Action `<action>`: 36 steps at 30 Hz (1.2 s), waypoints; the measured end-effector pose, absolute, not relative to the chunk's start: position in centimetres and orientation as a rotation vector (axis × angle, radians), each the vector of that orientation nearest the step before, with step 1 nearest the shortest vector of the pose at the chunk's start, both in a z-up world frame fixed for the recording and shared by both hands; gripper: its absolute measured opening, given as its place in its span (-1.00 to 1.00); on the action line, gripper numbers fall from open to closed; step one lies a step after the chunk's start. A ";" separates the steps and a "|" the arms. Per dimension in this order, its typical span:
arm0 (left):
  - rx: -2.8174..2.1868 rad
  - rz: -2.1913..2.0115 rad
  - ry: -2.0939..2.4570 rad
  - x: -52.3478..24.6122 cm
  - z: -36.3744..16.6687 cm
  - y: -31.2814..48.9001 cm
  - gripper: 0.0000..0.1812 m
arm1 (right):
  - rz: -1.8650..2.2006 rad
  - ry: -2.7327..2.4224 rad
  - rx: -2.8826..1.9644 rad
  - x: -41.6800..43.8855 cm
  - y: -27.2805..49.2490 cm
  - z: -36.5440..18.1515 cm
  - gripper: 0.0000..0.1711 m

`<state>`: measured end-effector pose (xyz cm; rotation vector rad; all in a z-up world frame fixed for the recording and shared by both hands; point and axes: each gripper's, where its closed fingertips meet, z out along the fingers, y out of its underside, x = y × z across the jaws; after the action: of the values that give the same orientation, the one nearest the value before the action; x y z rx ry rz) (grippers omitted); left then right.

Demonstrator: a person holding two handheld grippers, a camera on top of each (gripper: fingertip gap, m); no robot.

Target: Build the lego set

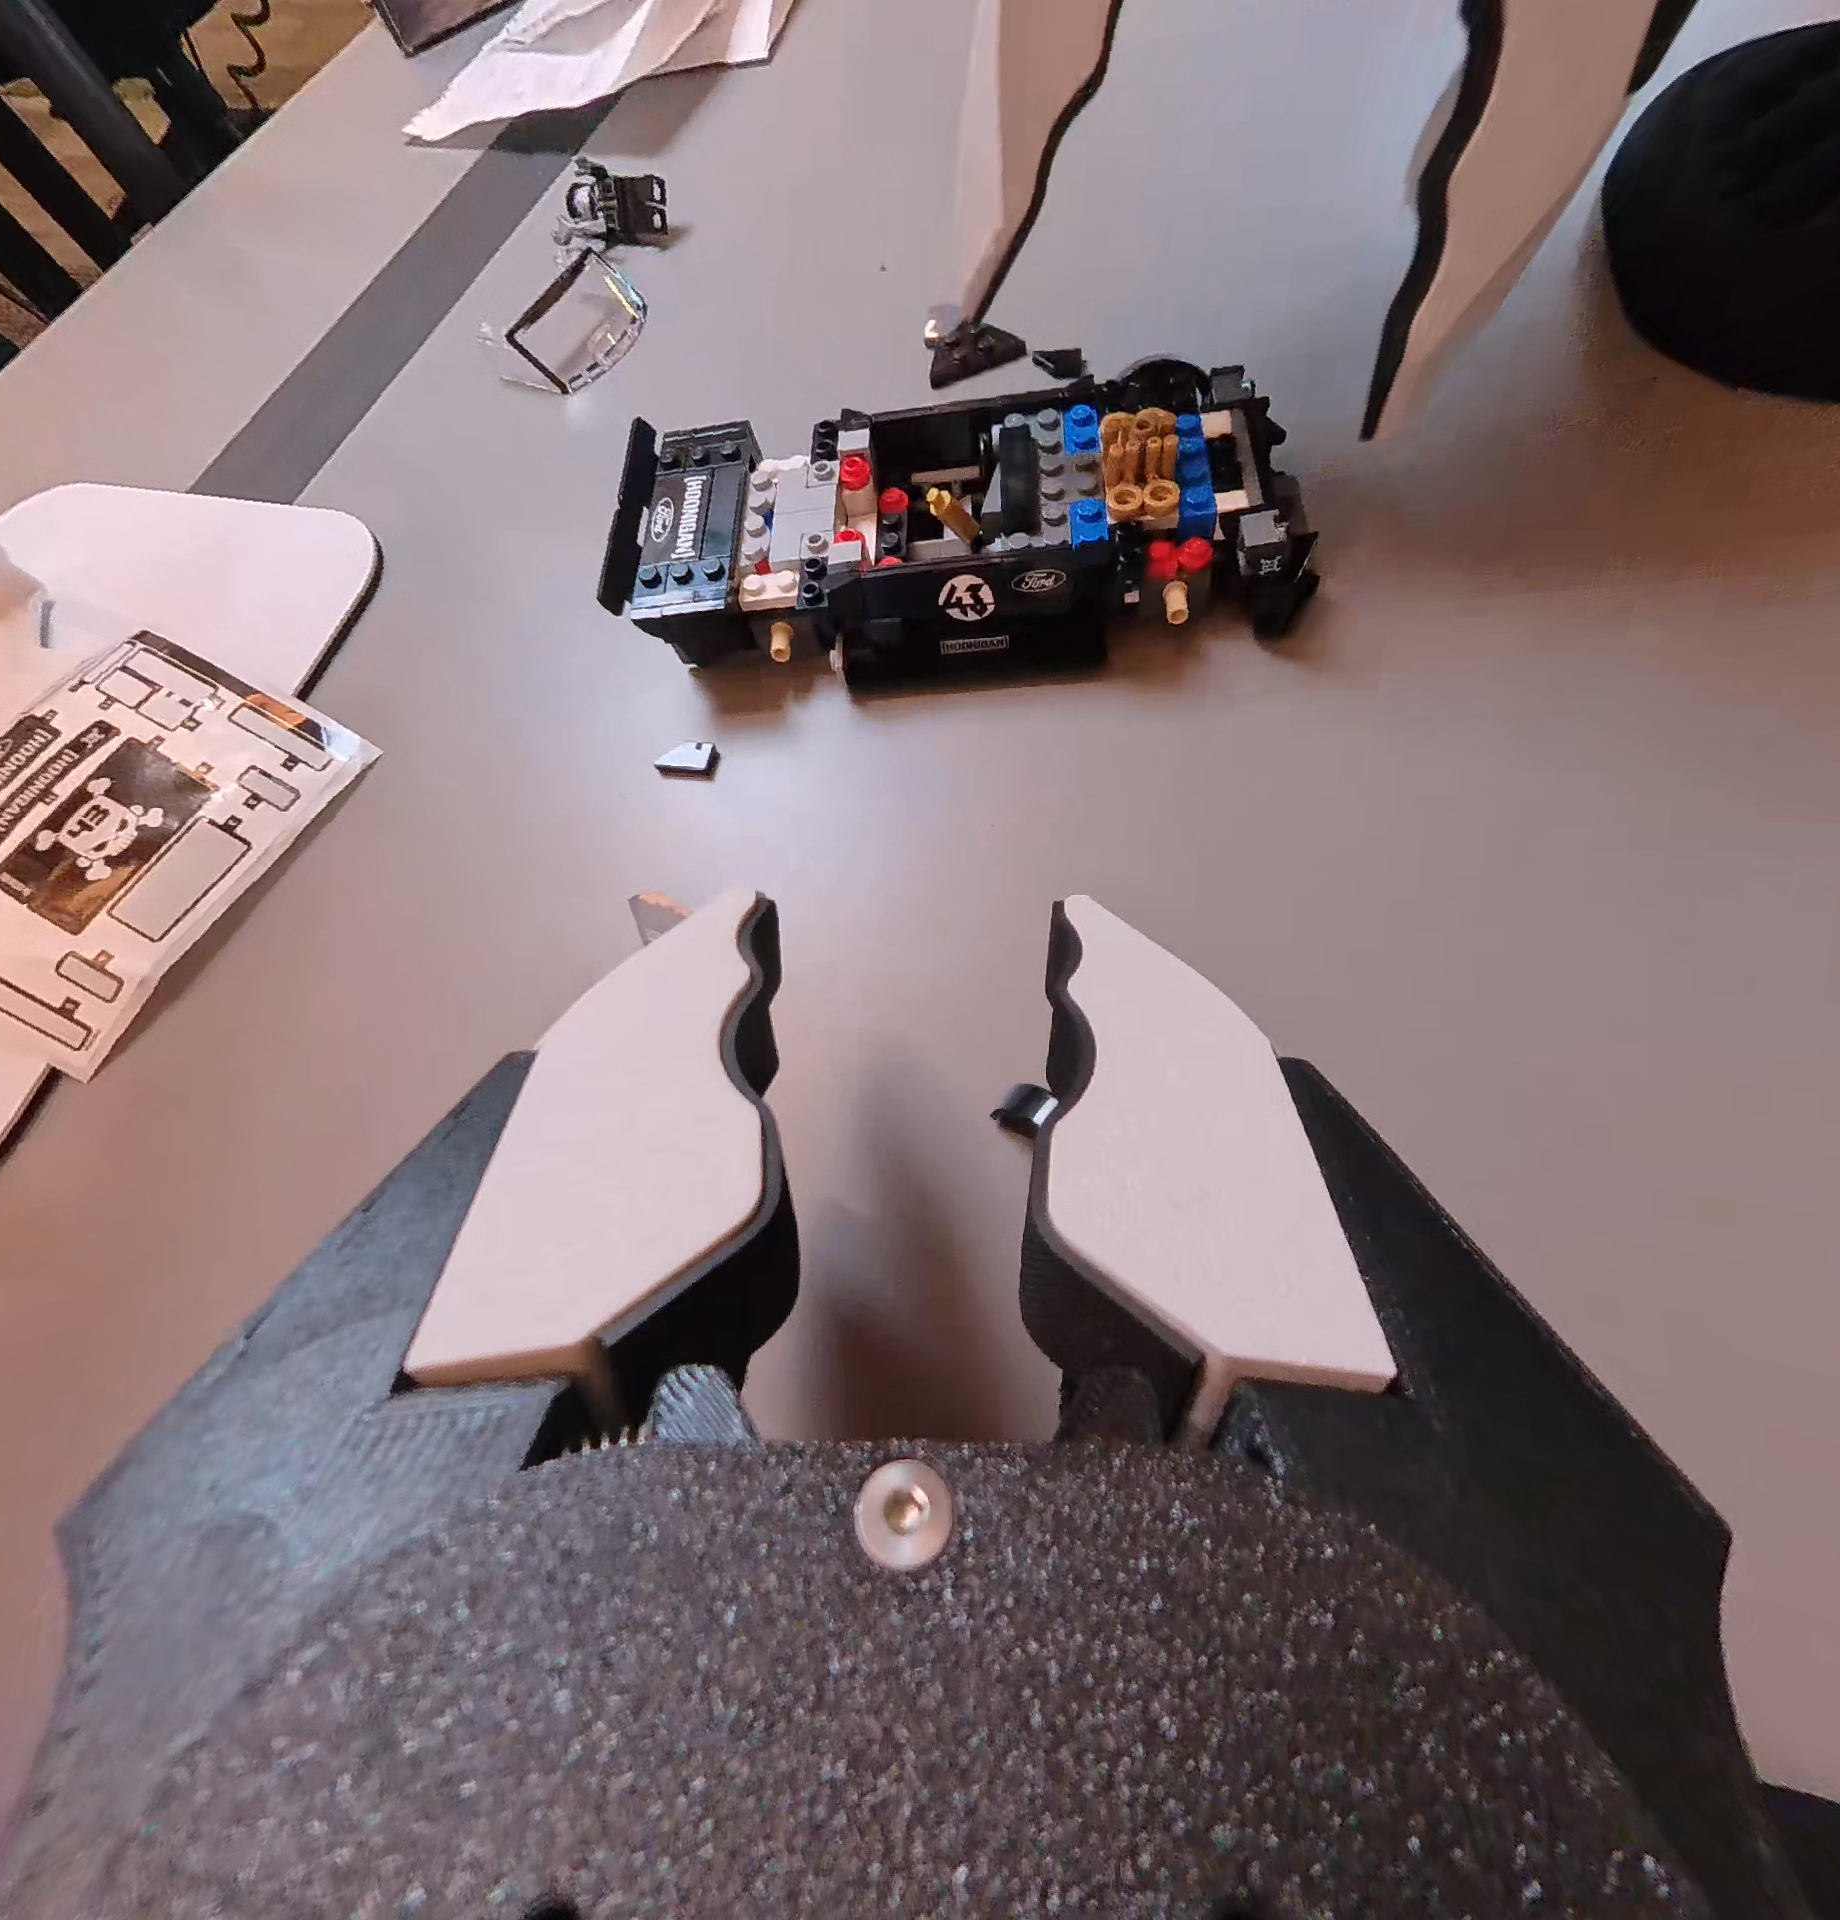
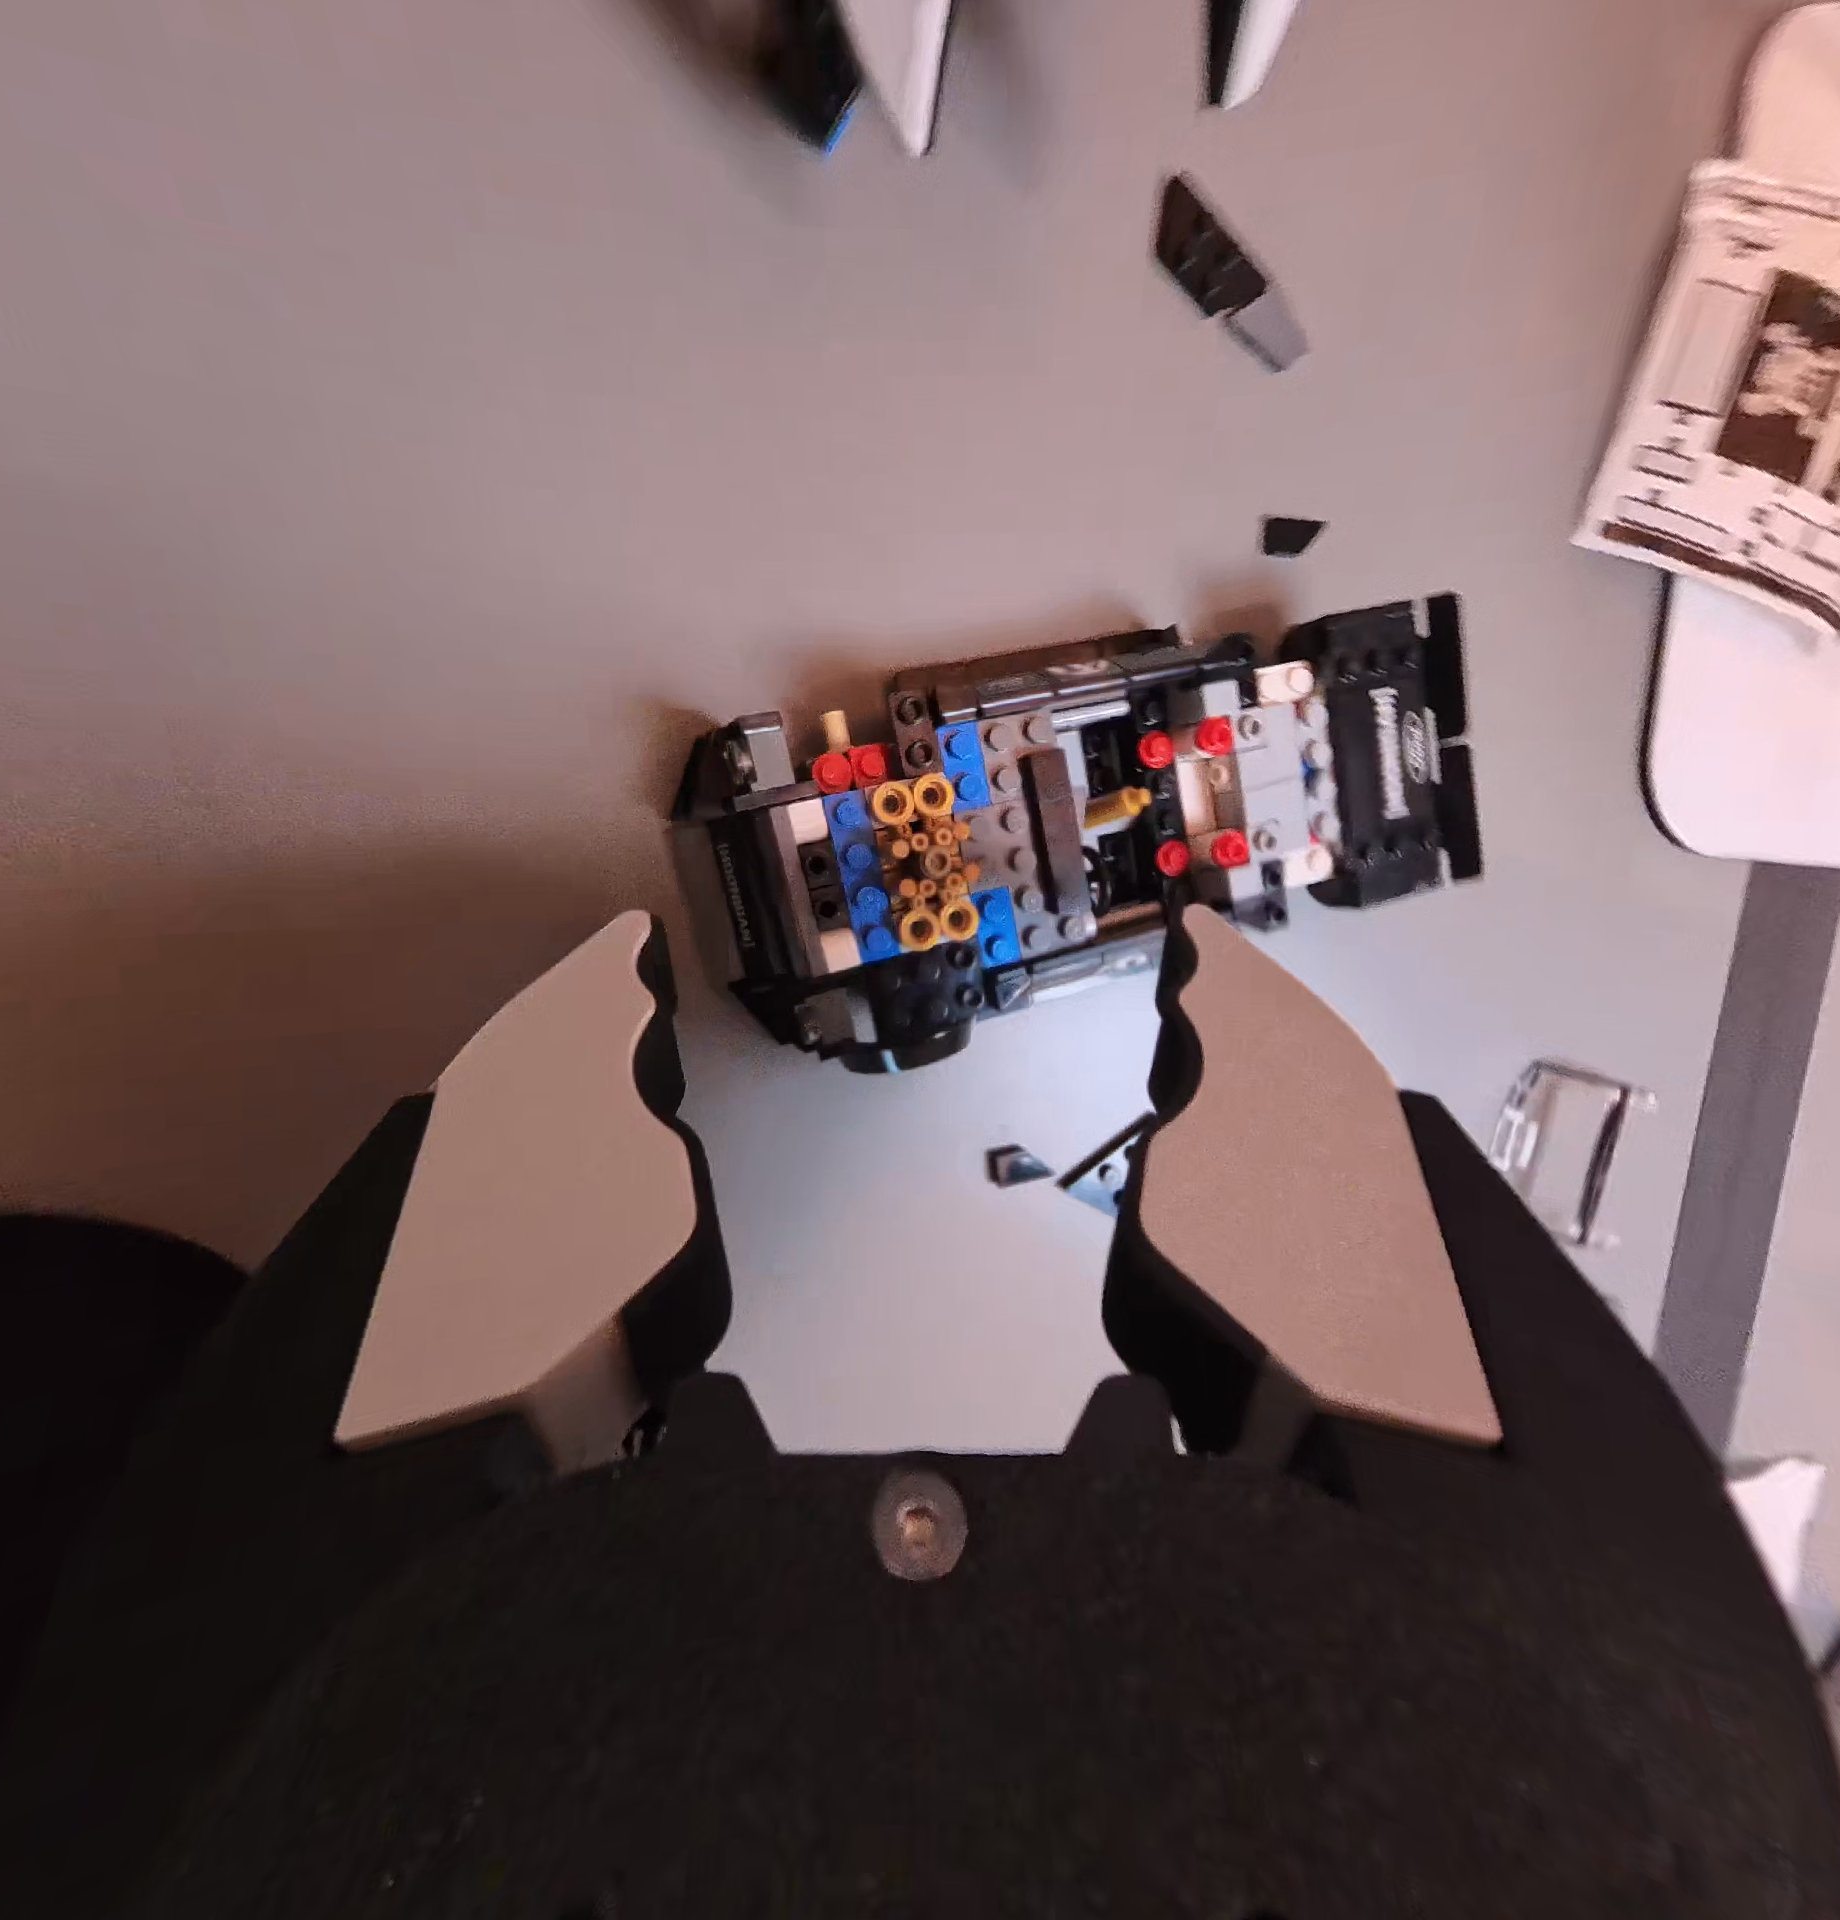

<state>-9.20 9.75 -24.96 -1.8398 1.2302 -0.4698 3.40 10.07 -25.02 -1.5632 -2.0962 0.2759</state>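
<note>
Near the middle of the grey tabletop (image 1: 1415,935) lies the half-built toy car (image 1: 957,530), a black body with its roof off, so the blue, red, grey and gold bricks inside show from above. Its long axis runs across both wrist views, roughly side to side, so neither claw faces it end-on. The right claw (image 2: 911,940) hangs just over it, looking steeply down: the gold engine block sits just ahead of the gap between its fingertips and the near side of the car lies almost between them. Its jaws stand wide apart and hold nothing. The left claw (image 1: 911,914) is well back from the car, low over the table, with bare tabletop between it and the car's near flank; its jaws are also parted and empty, though less widely. So the right claw is clearly the nearer one, and I judge that any grip on the car would have to close across its short width, not along its length. Loose parts lie round about: a small dark tile (image 1: 687,758) between the left claw and the car, a small black curved piece (image 1: 1025,1107) right beside the left claw's right finger, a clear windscreen piece (image 1: 578,332) beyond the car, and a black wedge plate (image 1: 973,353) close behind it. A sticker sheet (image 1: 116,821) rests on a white board (image 1: 220,561) toward the table's left edge.
</note>
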 end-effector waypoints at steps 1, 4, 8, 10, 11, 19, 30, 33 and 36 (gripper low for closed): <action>-1.838 -0.476 1.226 -9.2 -24.9 9.8 -0.46 | 0.308 -2.012 -1.587 3.6 10.0 -24.5 0.04; -1.835 -0.496 1.231 -9.1 -24.7 9.6 -0.46 | 0.444 -1.697 -1.672 4.8 9.6 -23.1 -0.04; -1.819 -0.545 1.311 -8.8 -24.7 8.2 -0.51 | 0.555 -1.314 -1.716 7.0 8.6 -22.0 -0.16; -1.820 -0.556 1.361 -8.7 -25.0 7.5 -0.50 | 0.549 -1.198 -1.714 8.0 8.1 -22.0 -0.20; -1.823 -0.558 1.383 -8.7 -25.1 7.1 -0.49 | 0.544 -1.157 -1.708 8.3 7.9 -22.0 -0.21; -1.896 -0.498 1.491 -10.8 -26.5 5.3 -0.44 | 0.635 -1.050 -1.643 8.3 7.4 -20.5 -0.38; -1.987 -0.522 1.592 -11.3 -27.6 3.8 -0.65 | 0.681 -1.003 -1.585 8.9 7.2 -19.6 -0.50; -1.993 -0.571 1.613 -11.6 -27.1 2.7 -0.65 | 0.680 -0.997 -1.585 9.0 7.2 -19.5 -0.51; -1.957 -0.554 1.557 -11.3 -26.5 3.8 -0.62 | 0.672 -1.014 -1.598 8.8 7.2 -19.8 -0.52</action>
<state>-11.33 3.83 -26.48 -1.9567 1.5570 -0.5543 8.80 7.23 -19.83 -1.5983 -1.0142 0.6716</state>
